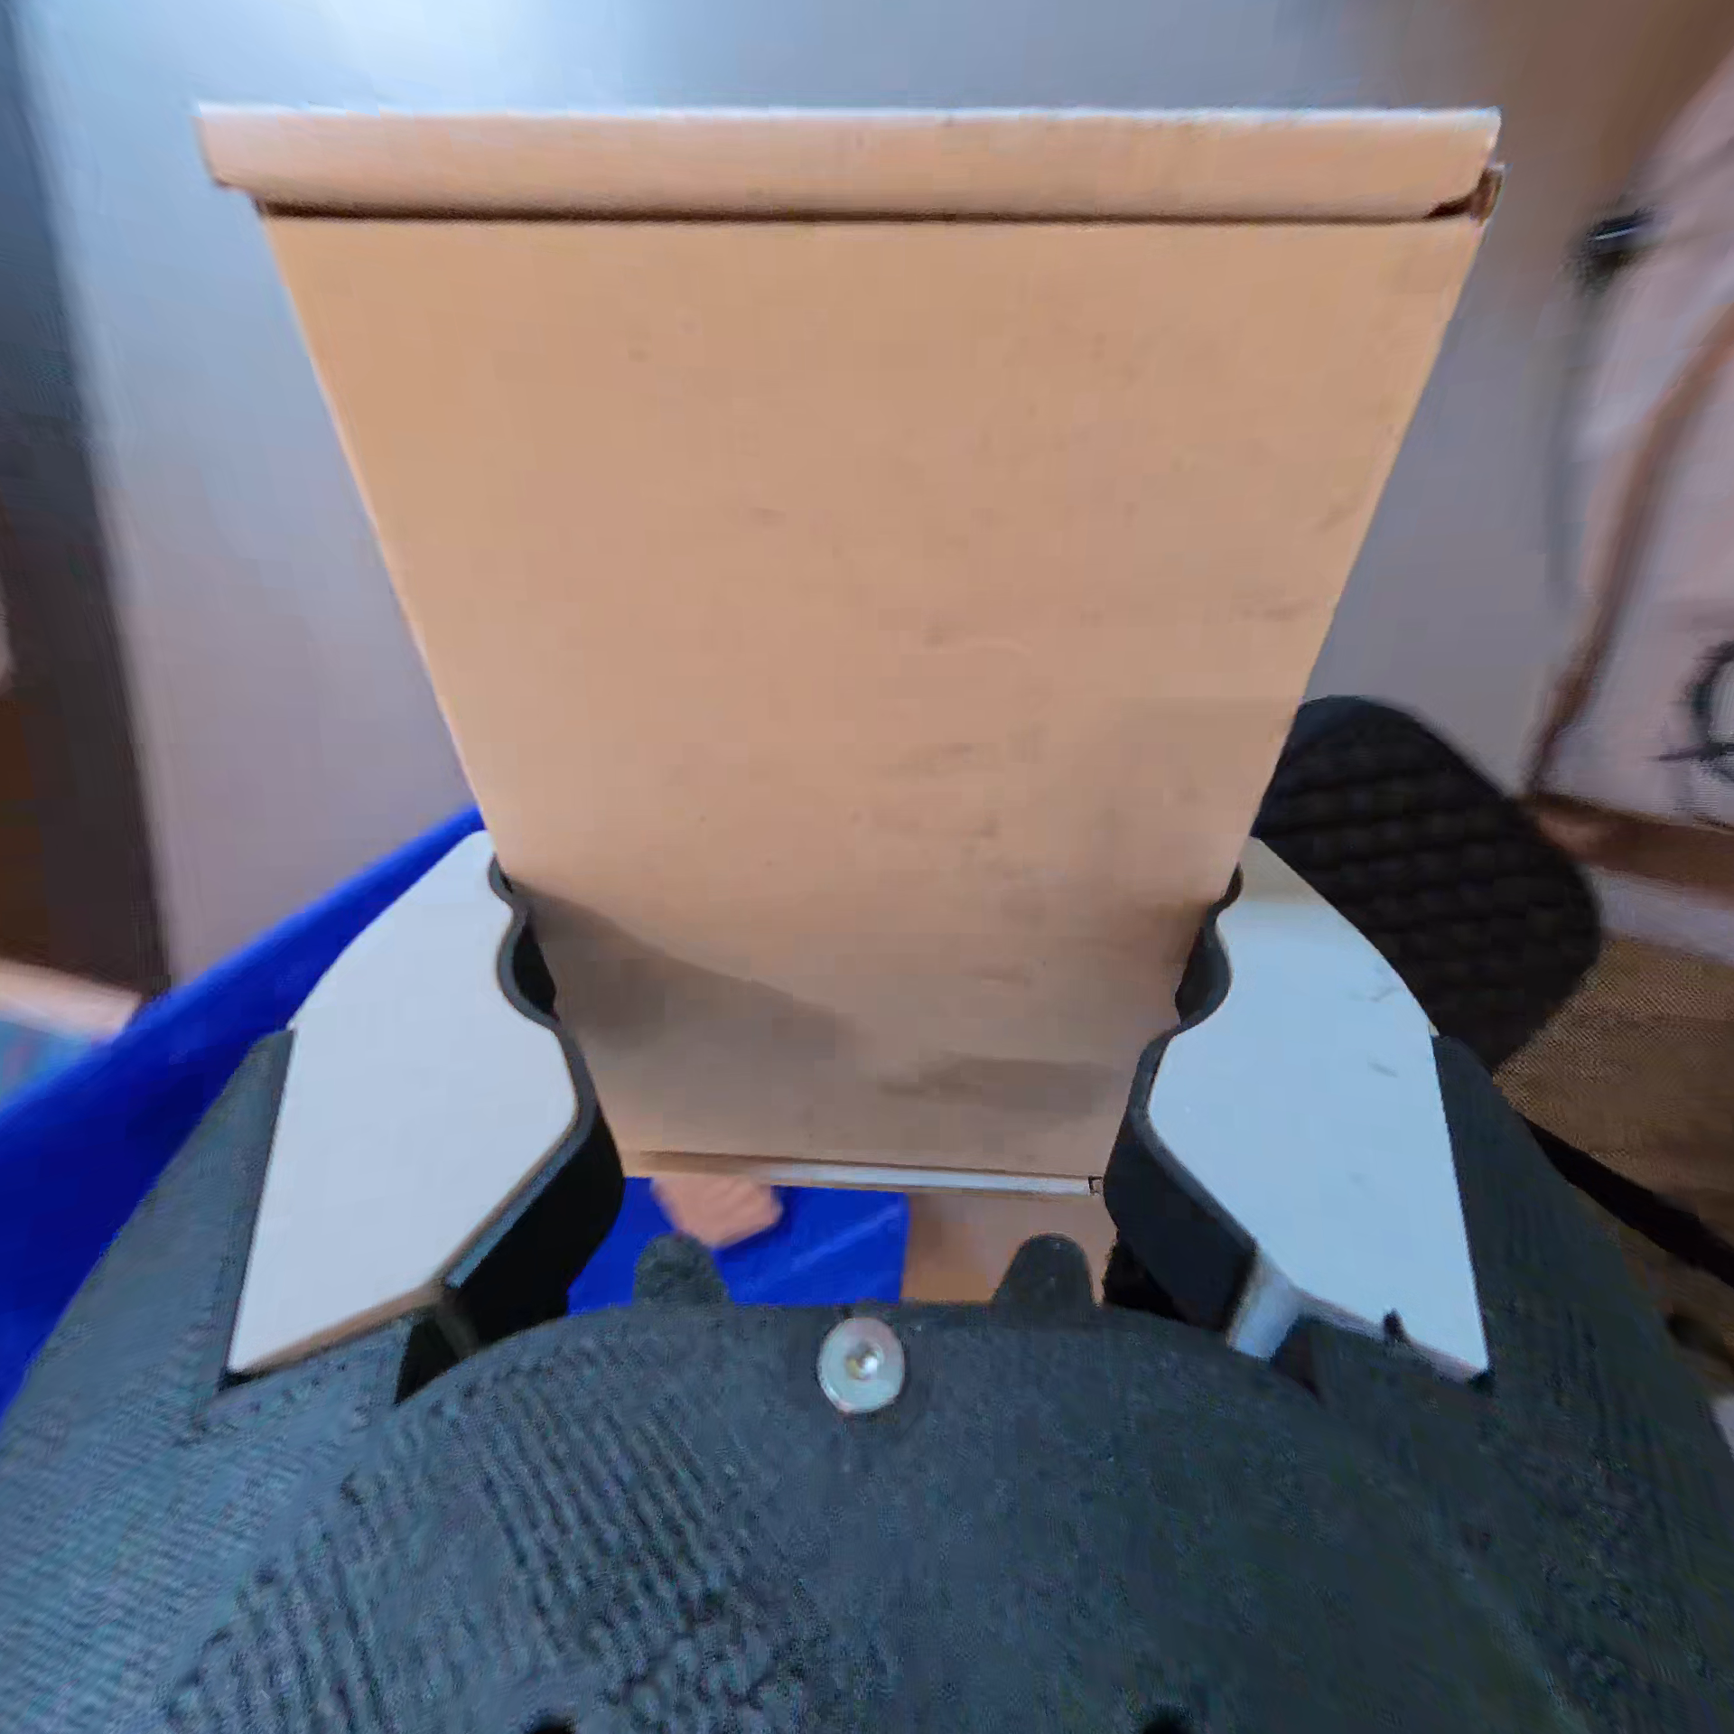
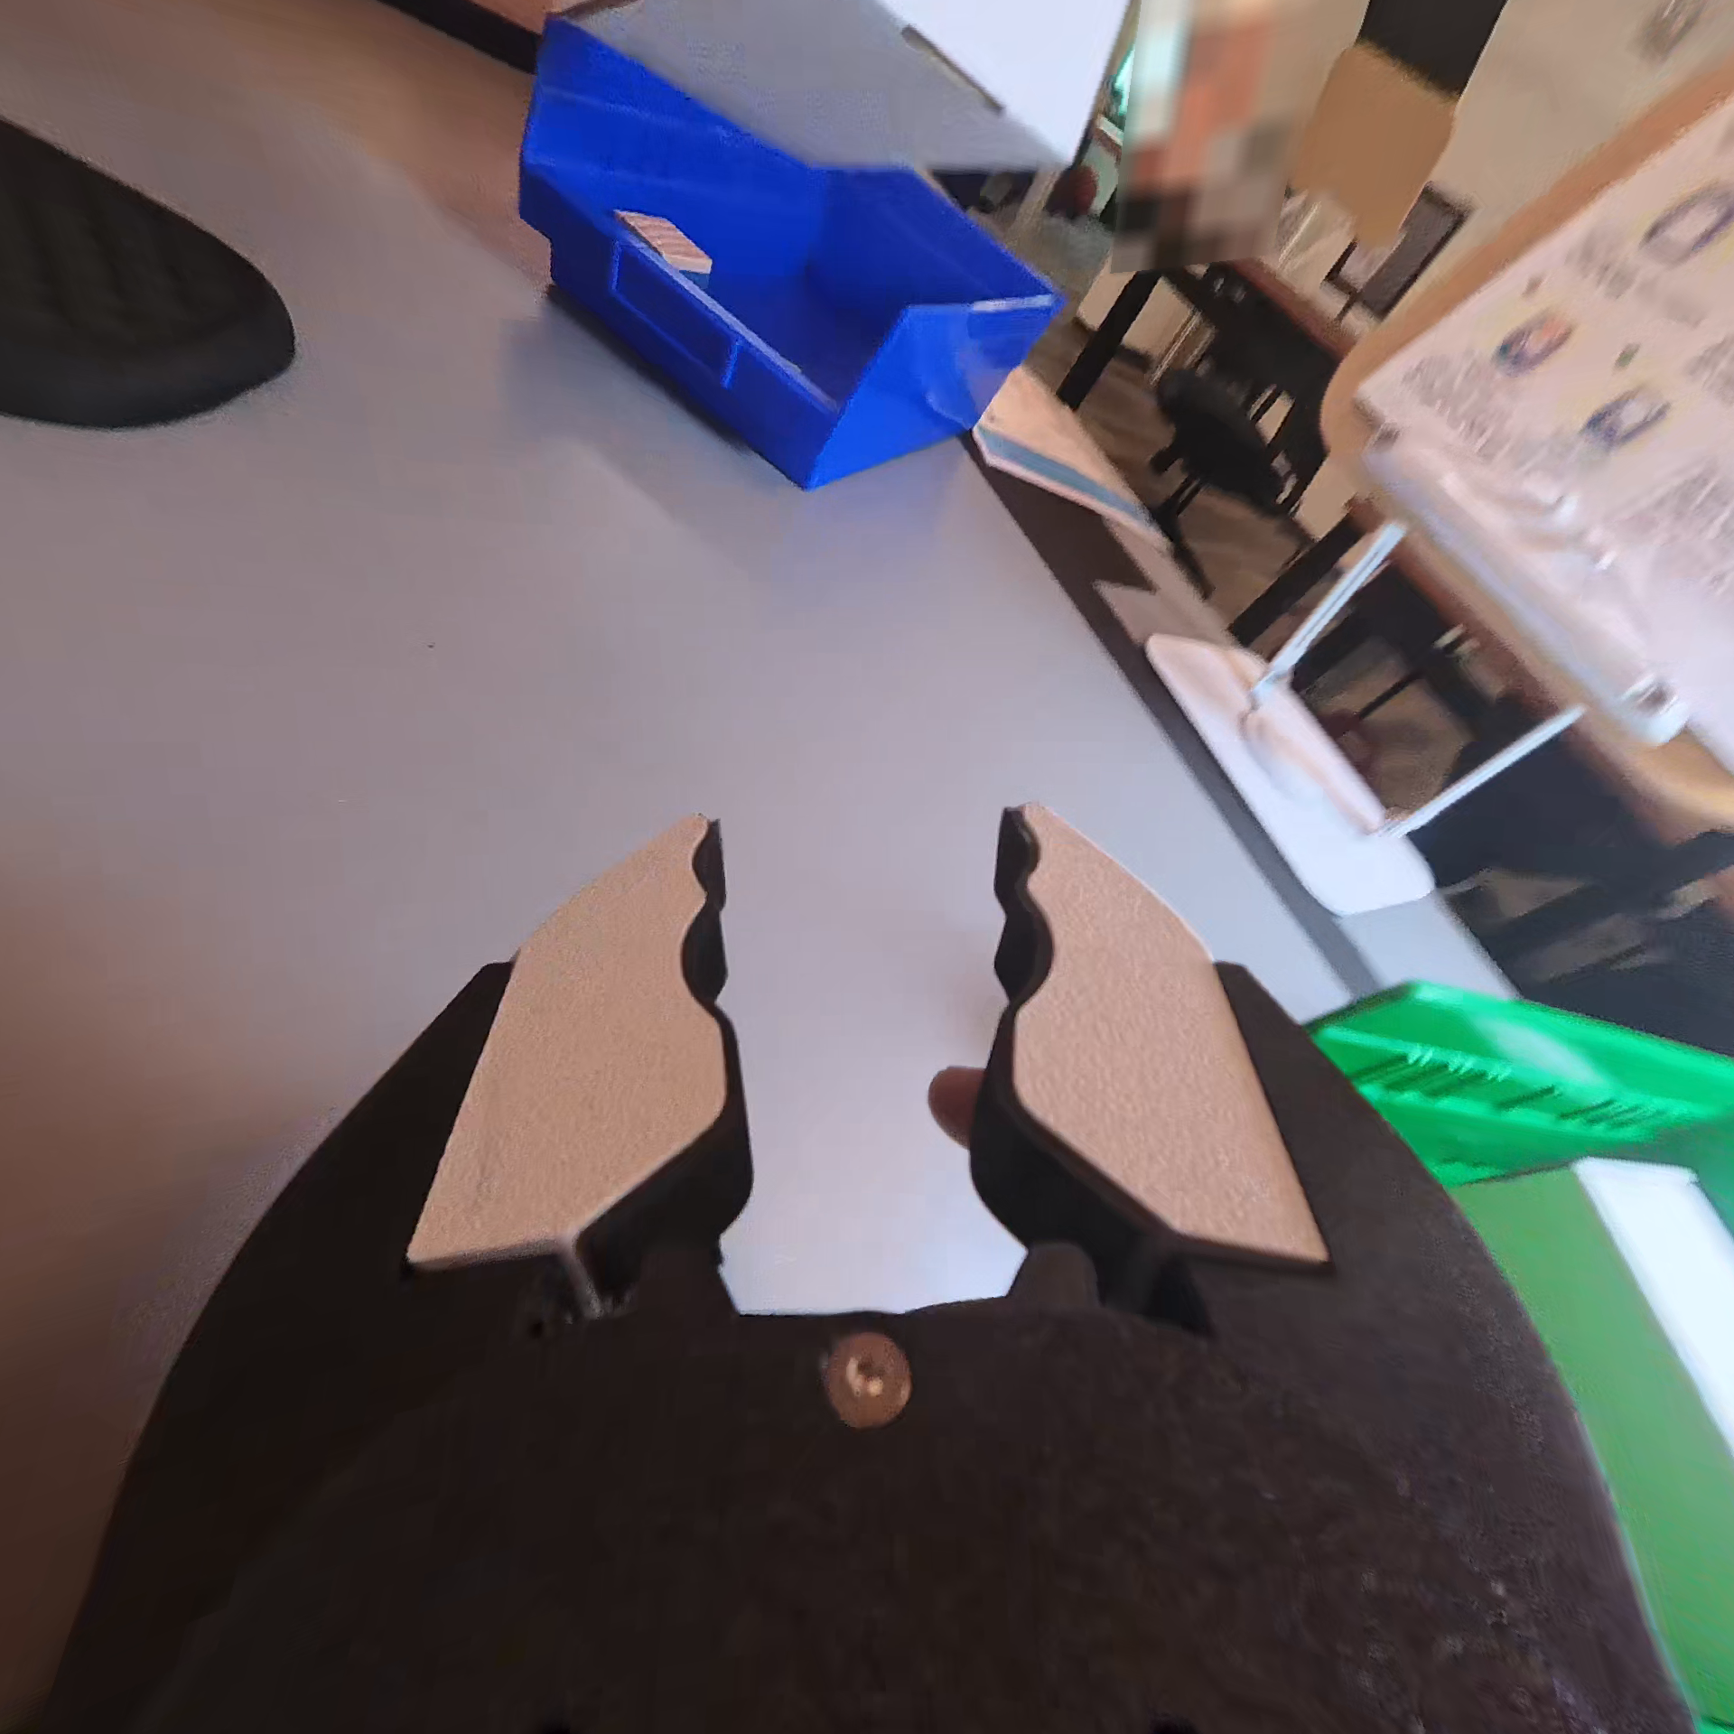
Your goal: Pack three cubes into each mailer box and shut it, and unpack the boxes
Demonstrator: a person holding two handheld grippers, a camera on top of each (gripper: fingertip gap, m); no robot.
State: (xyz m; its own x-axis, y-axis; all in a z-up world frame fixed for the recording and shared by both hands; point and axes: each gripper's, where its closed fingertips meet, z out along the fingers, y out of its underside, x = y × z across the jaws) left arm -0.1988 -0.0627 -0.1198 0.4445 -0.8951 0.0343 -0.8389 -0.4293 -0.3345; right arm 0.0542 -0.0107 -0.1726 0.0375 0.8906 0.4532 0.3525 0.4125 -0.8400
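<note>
My left gripper (image 1: pixel 863 891) is shut on a brown cardboard mailer box (image 1: pixel 863 563) and holds it in the air, its two fingers pressed on the box's sides. The box looks closed, its lid edge at the far end. Below it a blue bin (image 1: pixel 141 1079) shows with a wooden cube (image 1: pixel 718 1210) inside. My right gripper (image 2: pixel 859 826) is open and empty over the white table (image 2: pixel 469 704). Farther off in the right wrist view stands the blue bin (image 2: pixel 844 328) with a wooden cube (image 2: pixel 661 242) in it.
A black mesh pad (image 2: pixel 122 300) lies at the table's far left; it also shows in the left wrist view (image 1: pixel 1407 873). A green crate (image 2: pixel 1548 1088) sits at the right by my right gripper. The table's edge (image 2: pixel 1173 713) runs along the right, with furniture beyond. The grippers' ends are close to 30 centimetres from one another.
</note>
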